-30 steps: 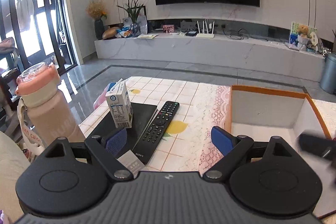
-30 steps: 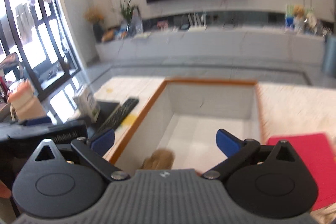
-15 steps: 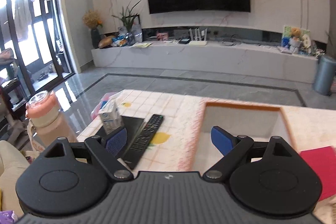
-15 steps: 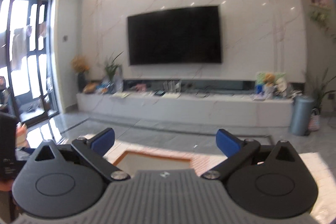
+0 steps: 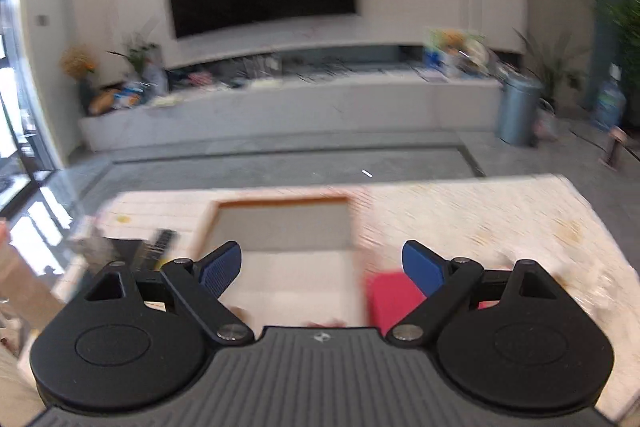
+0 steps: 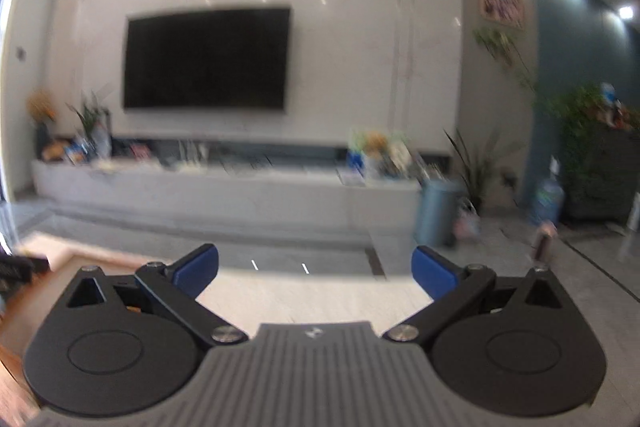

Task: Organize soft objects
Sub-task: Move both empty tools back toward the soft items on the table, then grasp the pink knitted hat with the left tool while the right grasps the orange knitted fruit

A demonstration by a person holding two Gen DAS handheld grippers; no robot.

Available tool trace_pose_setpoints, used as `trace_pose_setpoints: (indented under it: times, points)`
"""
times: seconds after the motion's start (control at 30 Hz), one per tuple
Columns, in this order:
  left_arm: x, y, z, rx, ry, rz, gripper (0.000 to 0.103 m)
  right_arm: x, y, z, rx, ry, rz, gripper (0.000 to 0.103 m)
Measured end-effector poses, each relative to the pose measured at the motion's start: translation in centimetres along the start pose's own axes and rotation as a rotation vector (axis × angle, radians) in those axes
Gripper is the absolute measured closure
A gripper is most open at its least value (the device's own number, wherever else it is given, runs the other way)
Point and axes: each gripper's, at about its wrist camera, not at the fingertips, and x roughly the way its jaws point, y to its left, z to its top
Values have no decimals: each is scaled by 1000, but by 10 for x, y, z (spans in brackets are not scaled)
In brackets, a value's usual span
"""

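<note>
In the left wrist view my left gripper [image 5: 322, 269] is open and empty, held above the table. Below it stands the open box with an orange rim [image 5: 280, 203] and a pale inside. A red soft object [image 5: 390, 297] lies on the tablecloth right of the box, partly behind my right finger. In the right wrist view my right gripper [image 6: 316, 271] is open and empty, raised and pointing at the TV wall. Only a corner of the orange-rimmed box [image 6: 60, 261] shows at lower left. Both views are blurred.
A black remote [image 5: 160, 243] lies left of the box on the patterned tablecloth [image 5: 480, 227]. Across the floor are the TV [image 6: 206, 57], the long low console [image 6: 200, 187], a grey bin [image 6: 438, 213] and plants [image 6: 580, 115].
Both grippers have risen and swung right. The left view now sits over the box and red object; the remote and carton slid left. The right view lost the box interior.
</note>
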Motion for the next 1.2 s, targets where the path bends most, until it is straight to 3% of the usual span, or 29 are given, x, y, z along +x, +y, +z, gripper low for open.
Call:
trace_pose_setpoints:
  times: [0.07, 0.17, 0.27, 0.37, 0.5, 0.57, 0.67, 0.73, 0.83, 1.0, 1.1, 1.2]
  points:
    - [8, -22, -5, 22, 37, -69, 0, 14, -15, -21, 25, 57, -39, 2]
    - [23, -53, -16, 55, 97, -152, 0, 38, -37, -56, 212, 91, -112, 2]
    - [34, -85, -28, 130, 134, -174, 0, 71, -50, -81, 308, 190, -78, 2]
    - [40, -114, -44, 227, 116, -193, 0, 98, -46, -90, 213, 240, -60, 2]
    - [52, -147, -64, 348, 101, -257, 0, 113, -52, -112, 100, 236, -120, 2]
    - [64, -157, -71, 337, 132, -316, 0, 117, -68, -133, 193, 255, -154, 2]
    - [83, -164, -80, 258, 212, -397, 0, 132, -91, -164, 333, 377, -176, 2]
    - [92, -168, -88, 235, 241, -418, 0, 139, -94, -175, 317, 427, -199, 2]
    - [100, -177, -102, 258, 267, -437, 0, 142, -100, -181, 279, 431, -218, 2]
    - [97, -207, -123, 519, 197, -426, 0, 146, -103, -187, 352, 505, -161, 2]
    - [94, -218, -132, 647, 187, -510, 0, 150, -94, -191, 305, 558, -129, 2]
    - [91, -230, -140, 782, 166, -558, 0, 153, -86, -195, 274, 592, -152, 2]
